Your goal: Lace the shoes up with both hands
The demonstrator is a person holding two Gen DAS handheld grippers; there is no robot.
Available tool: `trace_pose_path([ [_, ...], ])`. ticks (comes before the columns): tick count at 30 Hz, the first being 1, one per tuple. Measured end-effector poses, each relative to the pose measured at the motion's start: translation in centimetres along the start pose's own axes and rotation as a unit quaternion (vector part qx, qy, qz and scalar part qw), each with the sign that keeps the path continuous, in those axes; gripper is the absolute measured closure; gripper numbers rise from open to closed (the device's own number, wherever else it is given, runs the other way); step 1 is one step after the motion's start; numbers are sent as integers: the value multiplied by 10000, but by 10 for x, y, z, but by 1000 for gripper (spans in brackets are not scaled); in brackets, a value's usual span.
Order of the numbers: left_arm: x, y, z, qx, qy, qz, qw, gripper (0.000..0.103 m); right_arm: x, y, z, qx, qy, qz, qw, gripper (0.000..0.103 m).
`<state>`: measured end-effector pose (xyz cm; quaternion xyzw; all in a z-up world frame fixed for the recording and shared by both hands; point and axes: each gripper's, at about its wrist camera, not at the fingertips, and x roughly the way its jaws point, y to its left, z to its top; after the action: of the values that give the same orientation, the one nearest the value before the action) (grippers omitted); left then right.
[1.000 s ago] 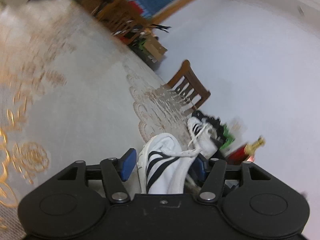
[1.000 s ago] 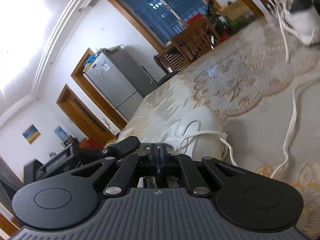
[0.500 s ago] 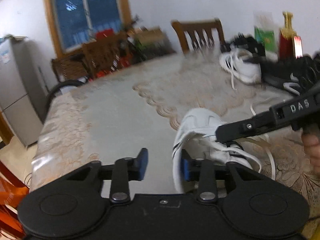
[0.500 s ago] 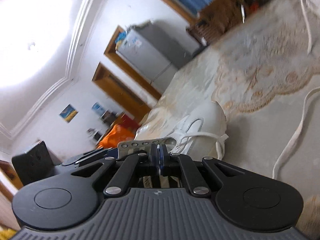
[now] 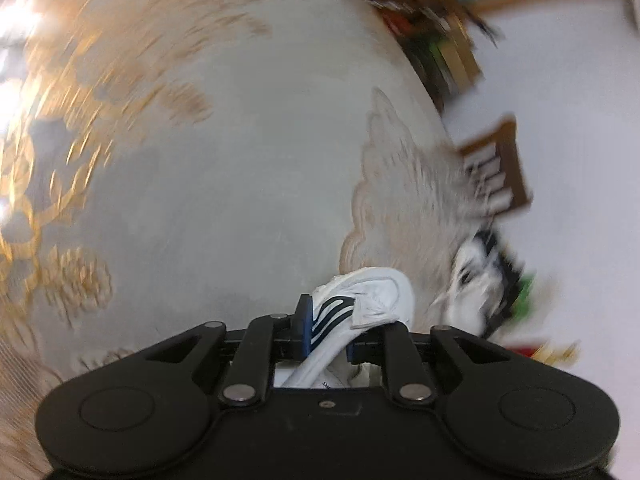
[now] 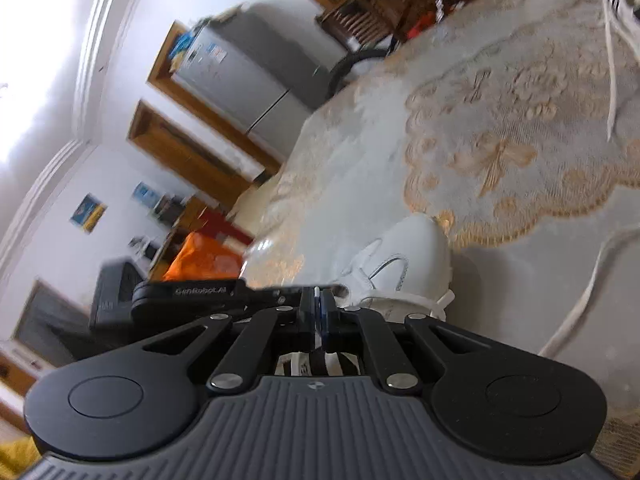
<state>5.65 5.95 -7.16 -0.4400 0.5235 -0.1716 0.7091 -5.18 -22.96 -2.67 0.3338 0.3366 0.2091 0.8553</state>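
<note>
Beneath both cameras I am looking at a table [image 6: 360, 168] covered in a pale cloth with gold floral print, and a cream lace mat [image 6: 520, 152] is lying on top of it. Across the room, in the right wrist view, a grey fridge [image 6: 256, 80] is standing beside a wooden door frame, with small stickers on it too blurred to read, and an orange bag [image 6: 200, 260] is showing lower down.

My left gripper [image 5: 326, 330] has just been closing, and its blue pads are now pinching the side of the white sneaker [image 5: 360, 300] with the dark stripes, which is lying on the cloth at the edge of the lace mat. A printed tag is showing inside the shoe, but I cannot read it. In the left wrist view everything farther back is smeared by motion; a second white sneaker [image 5: 476, 280] is sitting farther off, near a wooden chair [image 5: 500, 168].

My right gripper [image 6: 318, 312] is pressed together on a thin white shoelace [image 6: 317, 294], whose end is sticking up between the pads. From this side I am reading "GenRobot.AI" on the black body of the left gripper [image 6: 200, 292]. A loose white lace [image 6: 580, 296] is trailing over the cloth to the right.
</note>
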Motion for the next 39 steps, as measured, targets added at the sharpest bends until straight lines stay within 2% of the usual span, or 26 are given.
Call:
trace_pose_path([
  [2,-2,16,7,-701,2,-247,9972,89,8,5,-3,-58,-102,-200,9997,101],
  [5,-7,37,20,-1551,25,-469,9868,89,28,17,3,-160,-177,-462,9986,101],
  [8,-9,47,29,-1811,141,-552,9818,89,41,35,10,27,-396,-369,9985,101],
  [12,-11,48,32,-1710,217,-576,9833,89,67,50,12,327,-417,-413,9977,101],
  [13,-12,51,33,-1765,224,-593,9823,89,71,54,13,356,-379,-594,9969,101],
  [15,-13,56,32,-1913,245,-631,9792,89,81,57,7,49,-323,-1238,9918,101],
  [17,-9,60,32,-1910,282,-651,9790,87,87,58,2,-226,-239,-1556,9873,102],
  [20,-7,62,30,-1762,304,-639,9818,87,95,62,-4,-964,-93,-1908,9768,103],
  [24,-3,60,35,-1530,403,-614,9855,87,103,64,-18,-1985,-44,-2167,9558,103],
  [26,-1,59,36,-1502,448,-621,9857,87,105,61,-18,-2214,-92,-2088,9525,102],
  [33,8,55,41,-1413,585,-574,9866,84,98,44,-16,-2253,-287,-1433,9633,102],
  [39,18,46,45,-1272,590,-502,9889,82,101,45,-16,-2115,-479,-1496,9647,103],
])
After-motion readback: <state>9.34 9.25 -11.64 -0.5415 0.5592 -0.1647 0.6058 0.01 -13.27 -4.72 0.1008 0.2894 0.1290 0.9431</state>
